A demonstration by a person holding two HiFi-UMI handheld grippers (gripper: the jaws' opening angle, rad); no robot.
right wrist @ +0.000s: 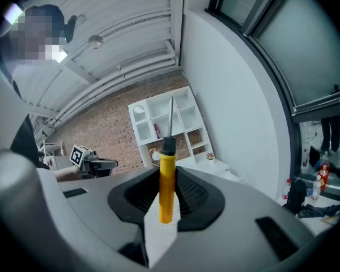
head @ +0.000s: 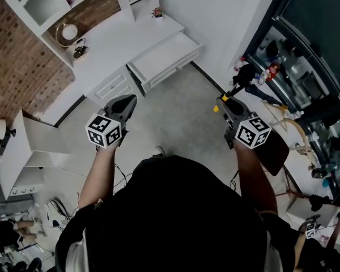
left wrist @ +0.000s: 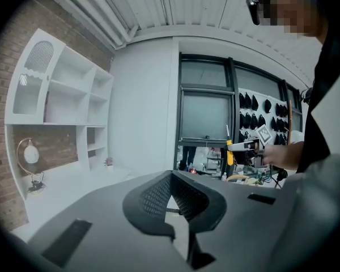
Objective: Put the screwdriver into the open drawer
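Right claw [head: 224, 103] pinches yellow-handled steel-shaft screwdriver [right wrist: 167, 190] by its handle, well apart from white open drawer [head: 173, 67], left claw [left wrist: 173, 192] pressed together empty, so best carry it over the drawer, lower it, then release.

Lab with a mock home corner: white shelving [head: 73, 16] and brick wall [head: 17, 61] ahead of the left gripper [head: 124, 102]; cluttered equipment bench [head: 292, 75] beside the right gripper [head: 224, 103].

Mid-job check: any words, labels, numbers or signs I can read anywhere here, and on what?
No readable text in any view.
Cubes on left gripper and right gripper: square marker patterns only.
Screwdriver handle: plain yellow.
Bottles at far right: labels too small.
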